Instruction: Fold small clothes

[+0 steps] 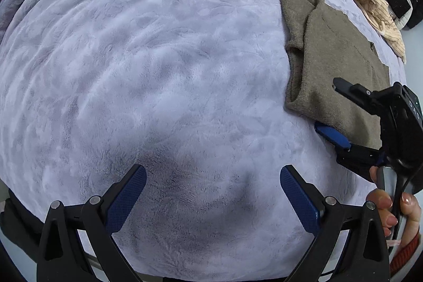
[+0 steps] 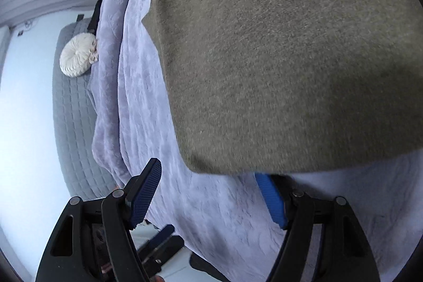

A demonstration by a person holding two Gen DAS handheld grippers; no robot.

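A pale lilac plush blanket [image 1: 158, 70] fills the left wrist view. At lower centre the left gripper [image 1: 212, 173] hangs above it, jaws spread wide, holding nothing. At right lies the folded olive-brown sweater [image 1: 333, 65]; the right gripper [image 1: 327, 107] straddles its near edge, jaws apart, one blue finger [image 1: 331, 135] under the hem.

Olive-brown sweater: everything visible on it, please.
The olive-brown fuzzy knit sweater lies partly folded and flat on the lavender plush blanket, one sleeve laid across the body with its cuff opening showing. The open right tongs straddle its near hem, one blue-padded finger slid beneath the edge, the other above.
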